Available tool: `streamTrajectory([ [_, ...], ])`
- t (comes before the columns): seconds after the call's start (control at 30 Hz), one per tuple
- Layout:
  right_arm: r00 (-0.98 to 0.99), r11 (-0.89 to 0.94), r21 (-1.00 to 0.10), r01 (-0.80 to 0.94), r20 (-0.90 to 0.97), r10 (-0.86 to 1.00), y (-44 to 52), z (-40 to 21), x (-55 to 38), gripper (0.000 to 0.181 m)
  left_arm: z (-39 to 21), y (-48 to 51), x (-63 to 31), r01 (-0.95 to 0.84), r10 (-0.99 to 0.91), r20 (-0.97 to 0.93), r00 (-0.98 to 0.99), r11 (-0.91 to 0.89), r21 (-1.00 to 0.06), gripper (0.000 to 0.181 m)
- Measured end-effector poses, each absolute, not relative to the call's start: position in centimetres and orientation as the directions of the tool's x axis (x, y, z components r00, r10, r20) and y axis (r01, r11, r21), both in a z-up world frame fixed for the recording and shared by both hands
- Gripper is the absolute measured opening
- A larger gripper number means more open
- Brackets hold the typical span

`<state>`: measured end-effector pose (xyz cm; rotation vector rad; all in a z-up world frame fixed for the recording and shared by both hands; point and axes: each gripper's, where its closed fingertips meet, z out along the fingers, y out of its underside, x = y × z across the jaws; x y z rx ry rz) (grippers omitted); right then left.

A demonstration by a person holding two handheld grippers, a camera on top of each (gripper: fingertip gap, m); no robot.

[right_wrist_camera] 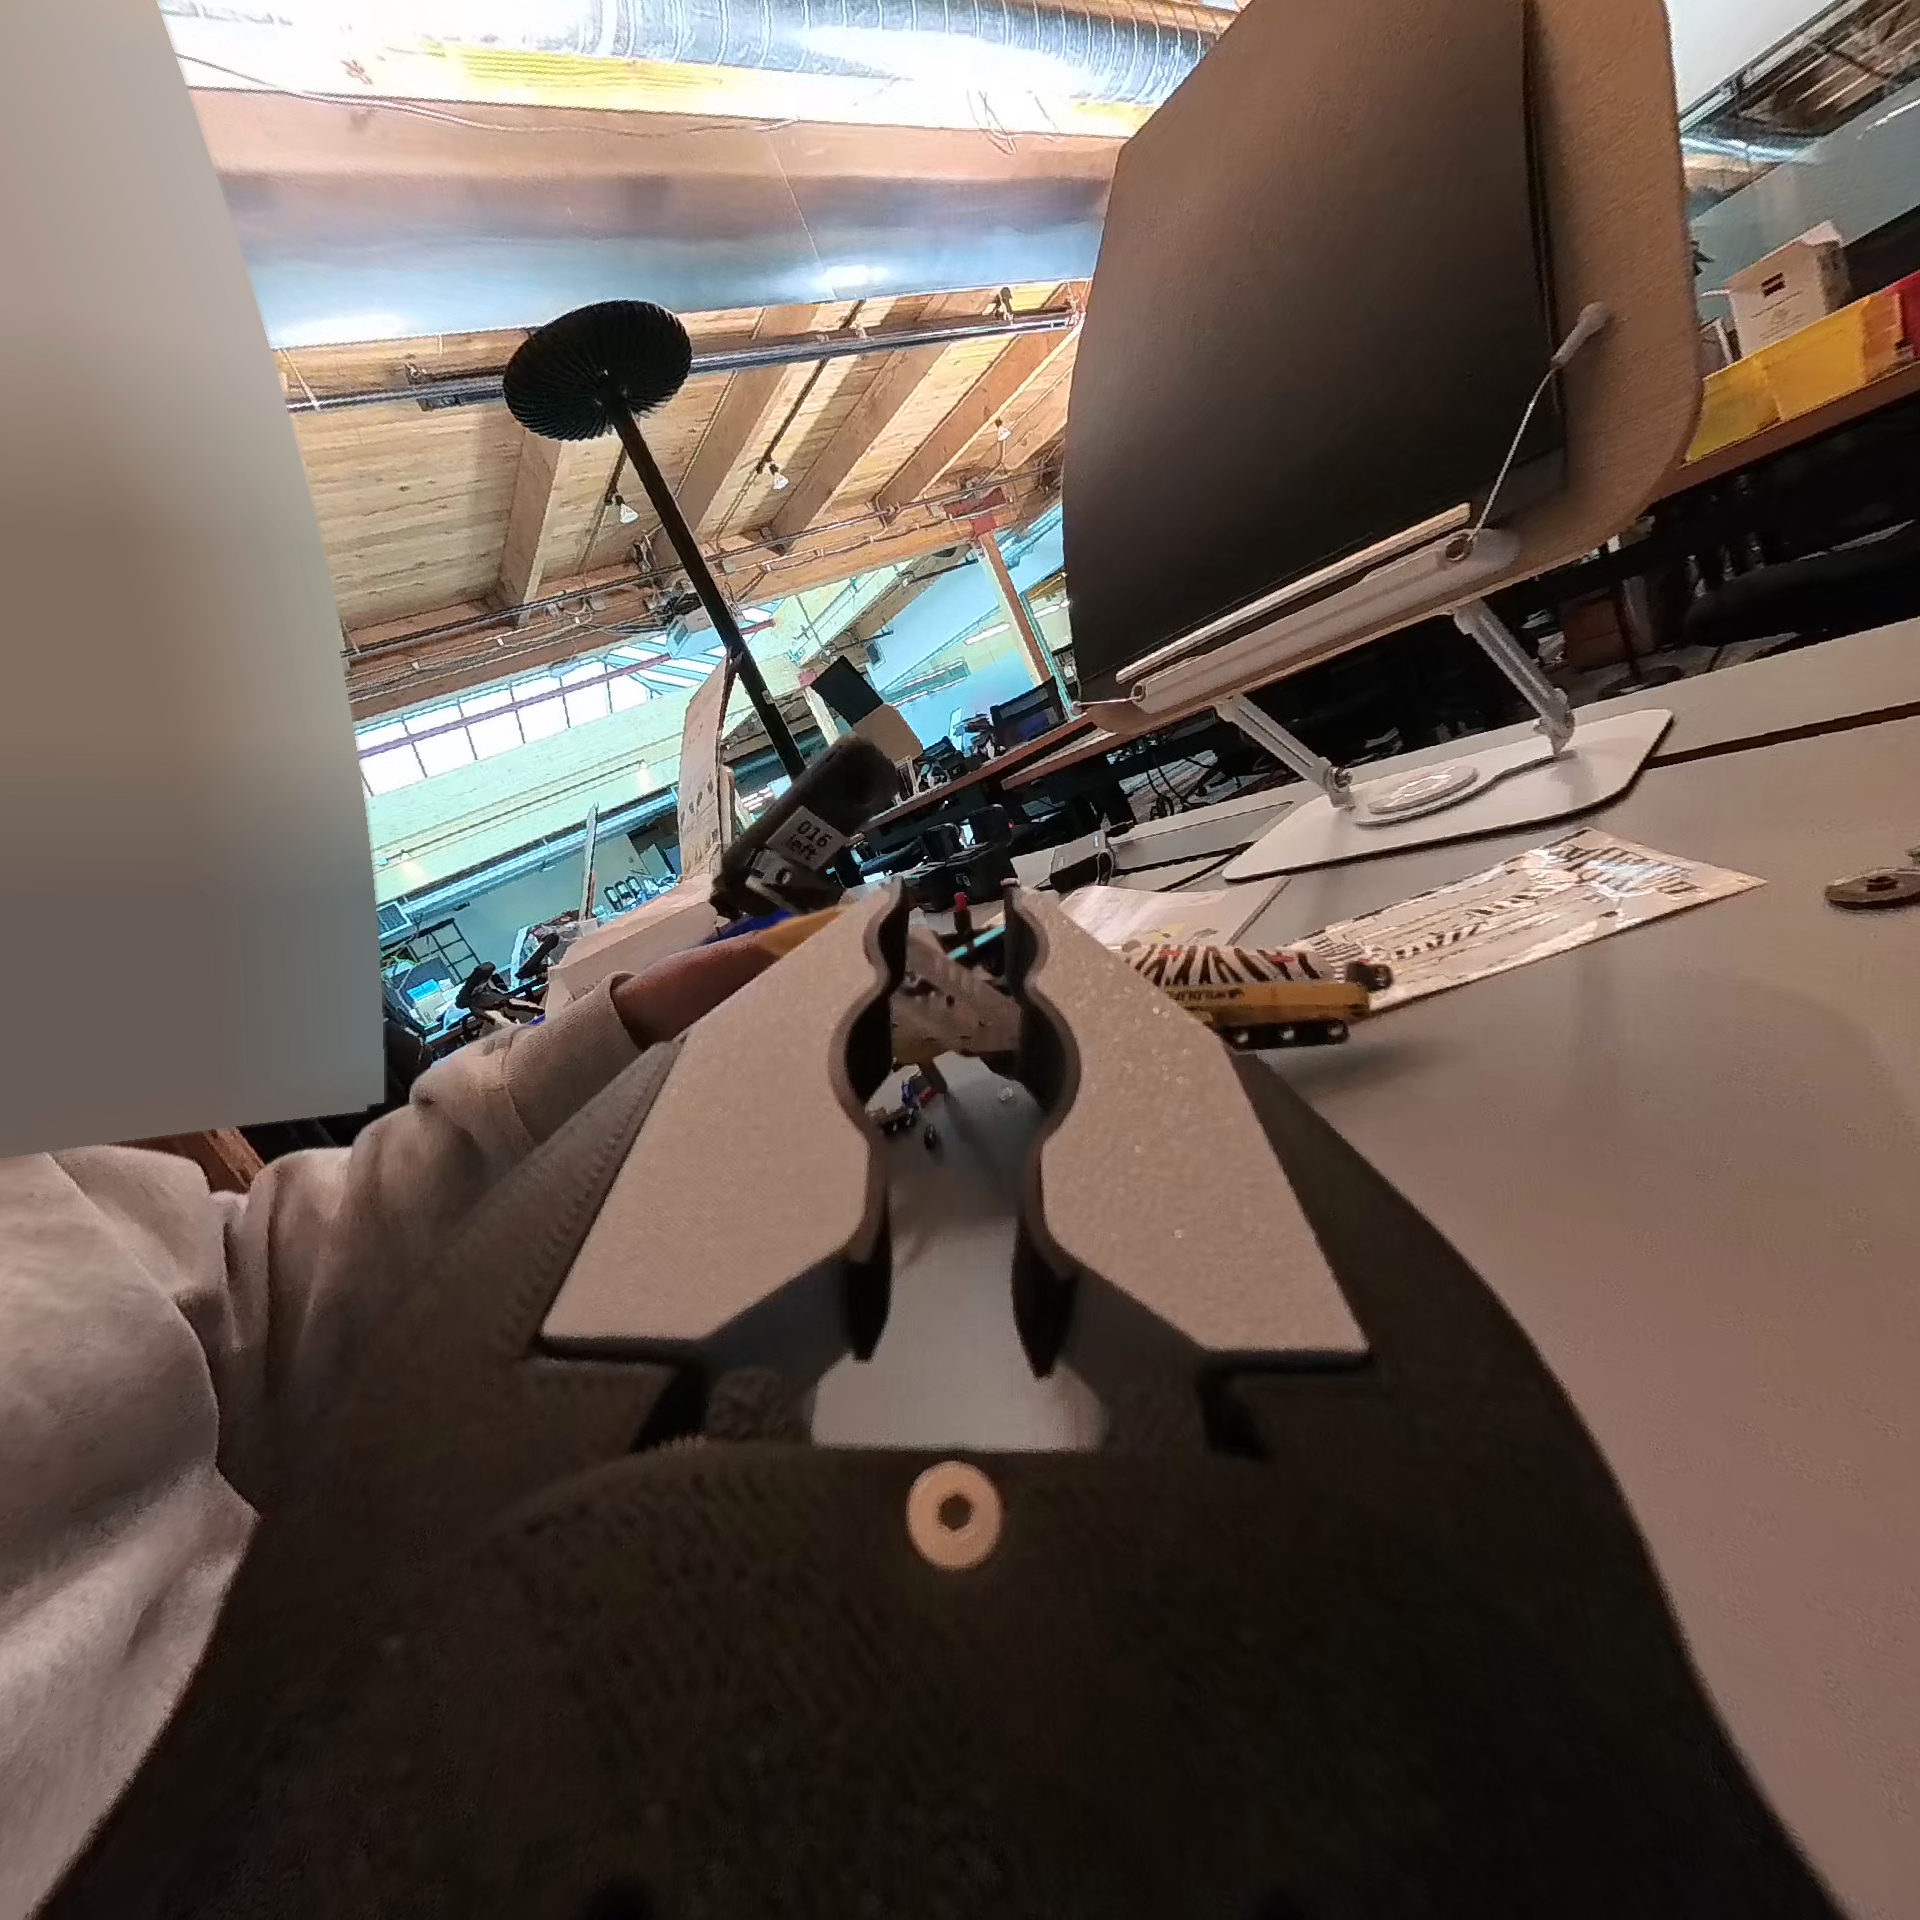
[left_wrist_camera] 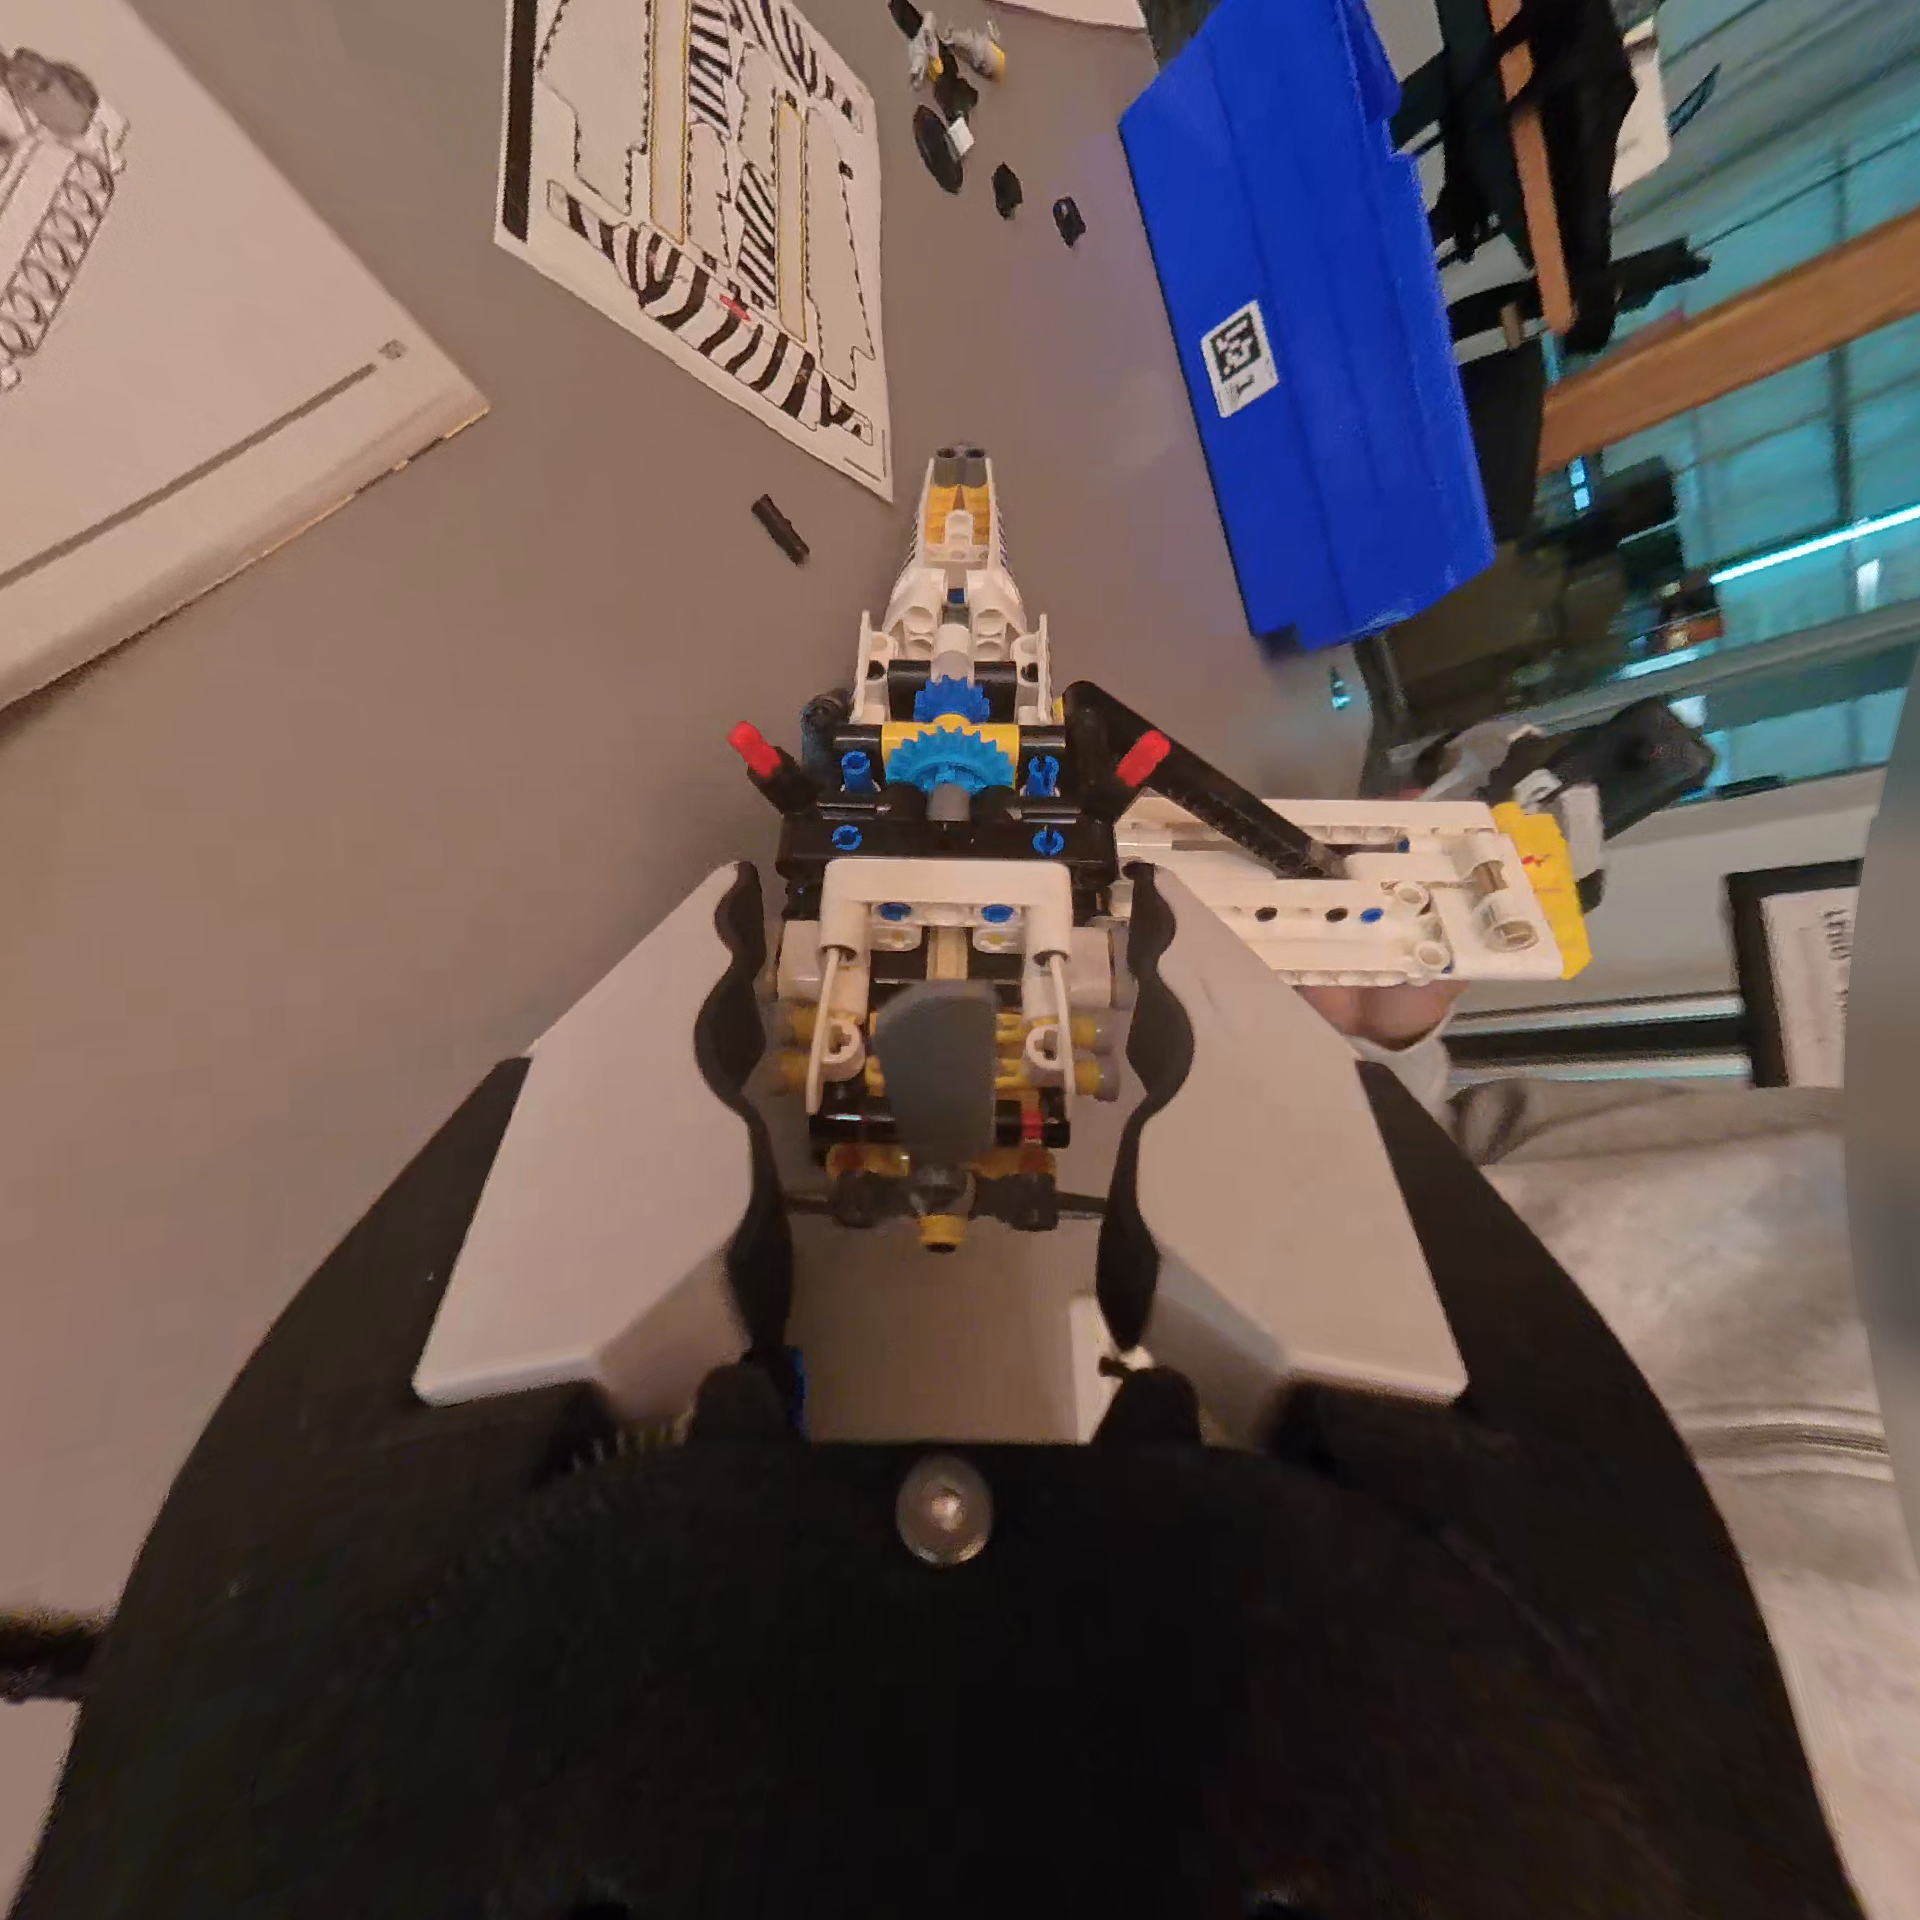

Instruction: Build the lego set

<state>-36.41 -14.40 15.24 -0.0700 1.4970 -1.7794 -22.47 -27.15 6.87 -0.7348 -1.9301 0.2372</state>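
My left gripper [left_wrist_camera: 940, 883] is shut on the lego model [left_wrist_camera: 945, 790], a white, black and yellow body with blue gears [left_wrist_camera: 943, 758] and red pins, its pointed white nose facing away above the grey table [left_wrist_camera: 468, 831]. A black beam [left_wrist_camera: 1195, 779] runs from the model to a white panel assembly with a yellow end [left_wrist_camera: 1340, 904] on its right. In the right wrist view my right gripper [right_wrist_camera: 956, 909] is closed to a narrow gap on a pale holed lego part [right_wrist_camera: 961, 1003], seemingly that panel. The left gripper's body [right_wrist_camera: 810, 821] shows just beyond.
An instruction booklet [left_wrist_camera: 208, 312], a striped sticker sheet [left_wrist_camera: 717, 208], a blue bin [left_wrist_camera: 1309, 312], loose black parts [left_wrist_camera: 956, 135] and a black pin [left_wrist_camera: 779, 530] lie on the table. A zebra-striped lego piece [right_wrist_camera: 1226, 971] and a laptop on a stand [right_wrist_camera: 1299, 364] are to the right. The gap from one gripper's tips to the other's is roughly 20 centimetres.
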Motion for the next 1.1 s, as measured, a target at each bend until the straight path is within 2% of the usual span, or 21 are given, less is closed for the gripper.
streamTrajectory([
  [0.03,-0.685,0.011,-0.852,0.523,-0.428,-0.589,-14.4,15.3,-36.4,0.016,6.9,-27.3,-22.5,0.374,0.551,0.780,-0.296,0.818,-0.436,0.065],
  [0.13,-0.686,0.009,-0.853,0.522,-0.426,-0.590,-14.3,15.3,-36.4,0.016,6.9,-27.5,-22.4,0.343,0.458,0.842,-0.284,0.869,-0.357,0.064],
  [0.6,-0.637,0.003,-0.803,0.596,-0.475,-0.607,-13.8,15.6,-37.5,0.015,6.8,-27.8,-22.2,0.294,0.340,0.896,-0.287,0.921,-0.256,0.064],
  [1.1,-0.639,0.005,-0.801,0.598,-0.480,-0.601,-14.0,15.5,-37.7,0.015,6.9,-27.7,-22.2,0.308,0.370,0.890,-0.266,0.908,-0.285,0.063],
])
